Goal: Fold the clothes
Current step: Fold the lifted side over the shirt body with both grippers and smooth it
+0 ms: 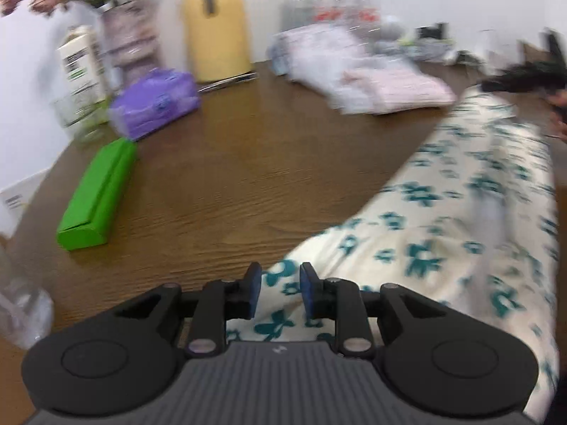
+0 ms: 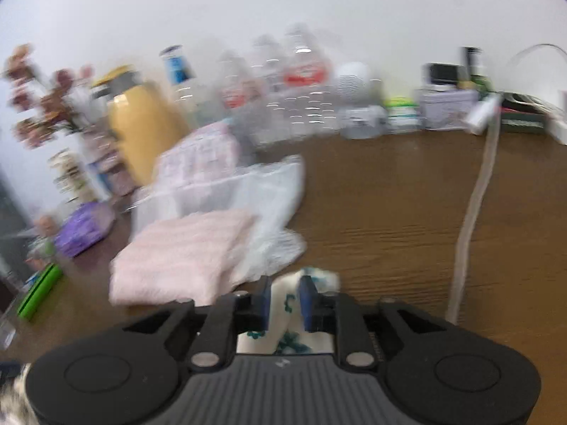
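A cream garment with teal flowers (image 1: 460,212) lies in a long band across the right half of the brown wooden table (image 1: 230,177). My left gripper (image 1: 280,276) is at the garment's near left corner, its blue pads narrowly apart with the cloth filling the gap between them. At the band's far end there is a dark blurred shape (image 1: 524,74) beside a person's hand (image 1: 558,106). In the right wrist view my right gripper (image 2: 285,292) stands open, with a bunch of the same floral cloth (image 2: 315,276) loose between and just beyond its fingers.
A green box (image 1: 95,198), a purple packet (image 1: 156,104), a yellow jug (image 1: 216,32) and a flower vase (image 1: 117,10) stand at the left. A folded pink towel (image 2: 184,255) lies on a clear plastic bag (image 2: 273,205). Bottles (image 2: 301,81) line the wall. A beige strap (image 2: 475,212) runs down the right.
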Demonstrator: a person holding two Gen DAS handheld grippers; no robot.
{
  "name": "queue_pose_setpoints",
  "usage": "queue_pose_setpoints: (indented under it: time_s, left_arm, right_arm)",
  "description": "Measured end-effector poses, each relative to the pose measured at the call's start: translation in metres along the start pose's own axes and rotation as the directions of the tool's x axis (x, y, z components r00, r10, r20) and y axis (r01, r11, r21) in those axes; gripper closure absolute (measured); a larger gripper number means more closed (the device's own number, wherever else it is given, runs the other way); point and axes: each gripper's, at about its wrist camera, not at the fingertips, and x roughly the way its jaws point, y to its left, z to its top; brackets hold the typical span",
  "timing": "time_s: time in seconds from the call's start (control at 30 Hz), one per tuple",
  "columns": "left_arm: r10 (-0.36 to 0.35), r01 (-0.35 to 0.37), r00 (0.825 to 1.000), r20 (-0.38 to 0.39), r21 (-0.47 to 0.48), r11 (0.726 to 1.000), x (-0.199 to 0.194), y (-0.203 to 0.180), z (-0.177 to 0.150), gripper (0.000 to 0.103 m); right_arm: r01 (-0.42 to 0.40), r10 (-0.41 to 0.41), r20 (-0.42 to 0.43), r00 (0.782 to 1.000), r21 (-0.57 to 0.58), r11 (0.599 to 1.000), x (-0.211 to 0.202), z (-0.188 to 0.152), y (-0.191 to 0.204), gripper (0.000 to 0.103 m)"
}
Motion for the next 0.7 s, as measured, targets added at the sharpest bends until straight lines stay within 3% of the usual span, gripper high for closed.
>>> queue_pose_setpoints:
  time_s: [0.03,0.07,0.13,0.23,0.3,0.33,0.4,0.47,0.5,0.6,0.7]
  left_arm:
    - [-0.019,0.020,1.000,0.018,-0.005,1.000,-0.004,0.001,0.001,0.073]
    - [-0.038,0.039,0.999,0.036,-0.009,0.999,-0.009,0.003,0.002,0.070]
    - [-0.061,0.062,0.996,0.065,-0.012,0.998,-0.009,0.005,0.014,0.062]
    - [-0.126,0.118,0.988,0.089,0.089,0.989,0.009,-0.021,0.059,0.061]
    - [-0.199,0.182,0.978,0.070,0.196,0.964,0.026,-0.055,0.092,0.055]
    - [-0.238,0.220,0.970,0.047,0.252,0.943,0.037,-0.074,0.103,0.052]
    - [-0.285,0.287,0.957,-0.053,0.314,0.905,0.073,-0.117,0.122,0.052]
    - [-0.293,0.310,0.951,-0.102,0.335,0.890,0.100,-0.140,0.129,0.057]
    - [-0.296,0.322,0.947,-0.127,0.343,0.882,0.114,-0.151,0.133,0.060]
    - [-0.346,0.375,0.927,-0.145,0.294,0.879,0.131,-0.167,0.137,0.083]
    - [-0.291,0.313,0.949,-0.121,0.255,0.915,0.139,-0.184,0.146,0.089]
  right_arm:
    - [-0.001,0.001,0.024,1.000,0.002,1.000,-0.016,-0.004,0.002,0.072]
    - [0.011,-0.011,0.043,0.999,0.018,1.000,-0.033,-0.015,0.003,0.050]
    - [0.054,-0.058,0.057,0.997,0.071,0.996,-0.062,-0.042,0.005,0.031]
    - [0.107,-0.112,0.024,0.993,0.155,0.982,-0.078,-0.080,0.004,0.032]
    - [0.130,-0.134,0.009,0.991,0.209,0.969,-0.081,-0.102,0.002,0.033]
    - [0.124,-0.130,0.009,0.992,0.230,0.965,-0.078,-0.108,-0.001,0.034]
    - [0.105,-0.113,0.014,0.993,0.269,0.957,-0.071,-0.117,-0.006,0.046]
    - [0.105,-0.112,0.014,0.994,0.263,0.959,-0.058,-0.115,-0.009,0.087]
    - [0.104,-0.109,0.005,0.994,0.254,0.962,-0.050,-0.109,-0.012,0.091]
    - [0.089,-0.084,-0.032,0.996,0.233,0.968,-0.023,-0.079,-0.027,0.095]
    - [0.128,-0.115,-0.074,0.991,0.201,0.971,0.019,-0.027,-0.051,0.097]
